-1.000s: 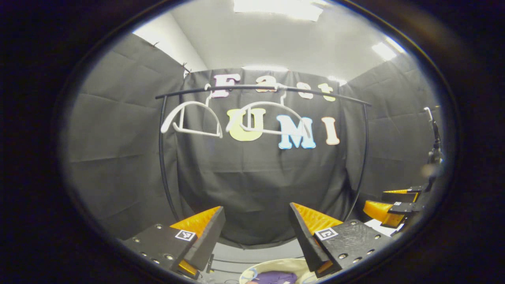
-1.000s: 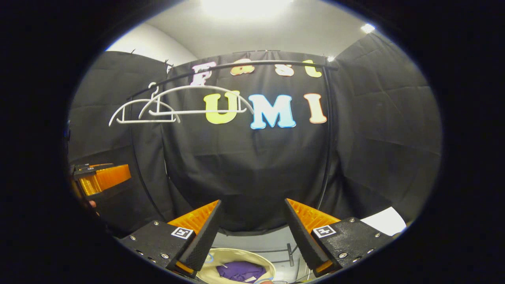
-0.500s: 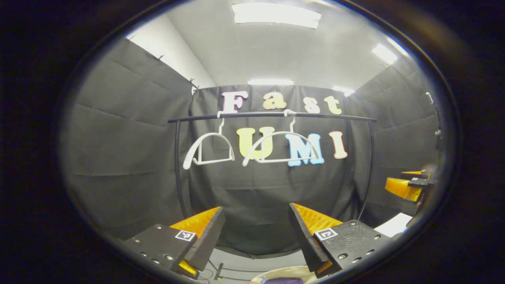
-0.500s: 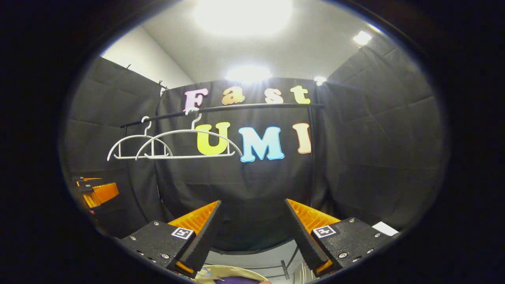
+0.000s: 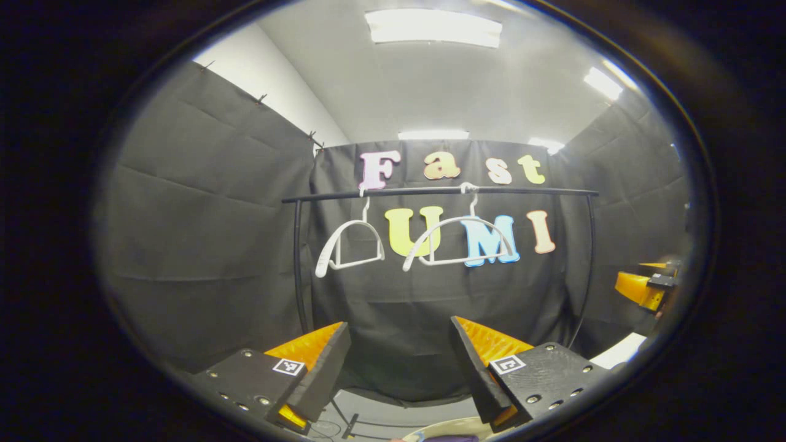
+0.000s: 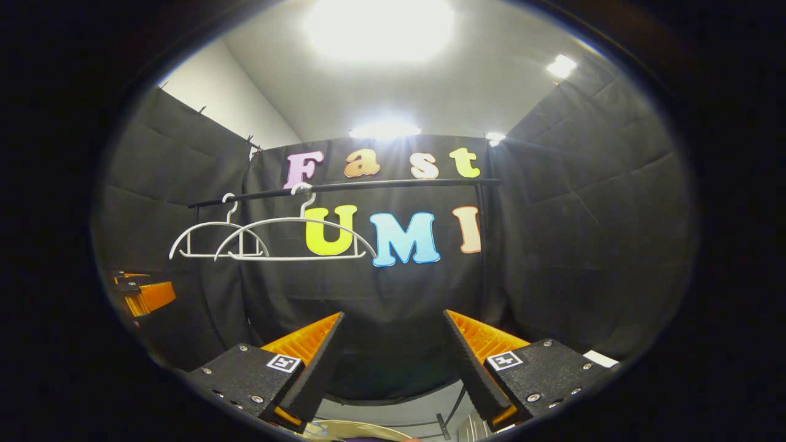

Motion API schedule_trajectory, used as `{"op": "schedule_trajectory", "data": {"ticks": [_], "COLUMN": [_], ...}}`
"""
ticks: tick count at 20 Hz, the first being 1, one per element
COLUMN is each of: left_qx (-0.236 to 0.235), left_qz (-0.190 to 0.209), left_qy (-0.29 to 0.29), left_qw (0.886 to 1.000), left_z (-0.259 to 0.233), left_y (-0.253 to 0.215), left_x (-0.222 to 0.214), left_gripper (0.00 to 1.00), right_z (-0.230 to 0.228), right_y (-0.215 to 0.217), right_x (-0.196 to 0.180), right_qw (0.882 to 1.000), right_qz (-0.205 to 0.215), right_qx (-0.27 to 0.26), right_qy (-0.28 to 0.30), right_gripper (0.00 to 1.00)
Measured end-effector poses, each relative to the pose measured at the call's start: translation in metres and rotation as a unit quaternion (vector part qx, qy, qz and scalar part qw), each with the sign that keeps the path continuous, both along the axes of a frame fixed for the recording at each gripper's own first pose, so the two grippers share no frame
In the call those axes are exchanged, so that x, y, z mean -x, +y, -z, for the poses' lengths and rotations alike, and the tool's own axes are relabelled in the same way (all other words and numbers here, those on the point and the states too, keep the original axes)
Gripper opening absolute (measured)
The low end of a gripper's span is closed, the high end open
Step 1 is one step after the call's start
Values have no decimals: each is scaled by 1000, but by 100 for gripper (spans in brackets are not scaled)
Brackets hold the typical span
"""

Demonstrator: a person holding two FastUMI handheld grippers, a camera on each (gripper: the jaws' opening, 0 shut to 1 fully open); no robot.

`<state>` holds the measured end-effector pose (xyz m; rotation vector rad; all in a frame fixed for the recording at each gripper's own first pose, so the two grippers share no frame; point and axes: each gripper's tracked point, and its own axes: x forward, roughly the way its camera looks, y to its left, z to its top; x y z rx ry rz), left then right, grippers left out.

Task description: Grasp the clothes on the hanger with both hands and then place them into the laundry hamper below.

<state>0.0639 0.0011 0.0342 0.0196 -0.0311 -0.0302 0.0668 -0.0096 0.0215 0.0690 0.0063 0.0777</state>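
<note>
Two bare white hangers (image 5: 350, 245) (image 5: 457, 242) hang from the black rail (image 5: 442, 191) ahead of me; in the right gripper view the hangers (image 6: 218, 239) (image 6: 295, 239) sit left of centre under the rail (image 6: 344, 186). Far below, the cream rim of the hamper (image 5: 442, 422) (image 6: 350, 425) peeks in at the bottom edge, with a sliver of purple clothing (image 5: 457, 438) inside. My left gripper (image 5: 399, 362) is open and holds nothing. My right gripper (image 6: 393, 359) is open too, and holds nothing. Each gripper also appears at the edge of the other's view (image 5: 645, 285) (image 6: 144, 294).
The rail stands on black side posts (image 5: 298, 264) (image 6: 482, 245) in front of the cloth wall. A white sheet (image 5: 620, 350) (image 6: 600, 358) lies low on the right. Grey floor (image 5: 393, 411) shows between the fingers.
Both views have drawn back and tilted upward: the rail and hangers sit lower and smaller, and the hamper with the purple clothing has slid to the bottom edge. Both grippers stay open.
</note>
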Motion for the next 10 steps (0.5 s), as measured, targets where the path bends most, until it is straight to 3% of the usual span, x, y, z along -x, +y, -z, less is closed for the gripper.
{"op": "schedule_trajectory", "data": {"ticks": [6, 7, 10], "left_qx": [4, 3, -3], "left_qz": [1, 1, 0], "left_qy": [-11, -12, -15], "left_qw": [1000, 1000, 1000], "left_z": [-7, -8, -8], "left_y": [-2, -3, -4], "left_x": [0, 0, 1], "left_gripper": [93, 99, 99], "right_z": [-5, -6, -8], "right_y": [-2, -2, -3], "right_x": [1, 2, 4], "right_qw": [1000, 1000, 1000], "right_qz": [1, 2, 4], "right_qx": [9, 10, 7], "right_qy": [-8, -9, -11], "right_gripper": [94, 94, 94]}}
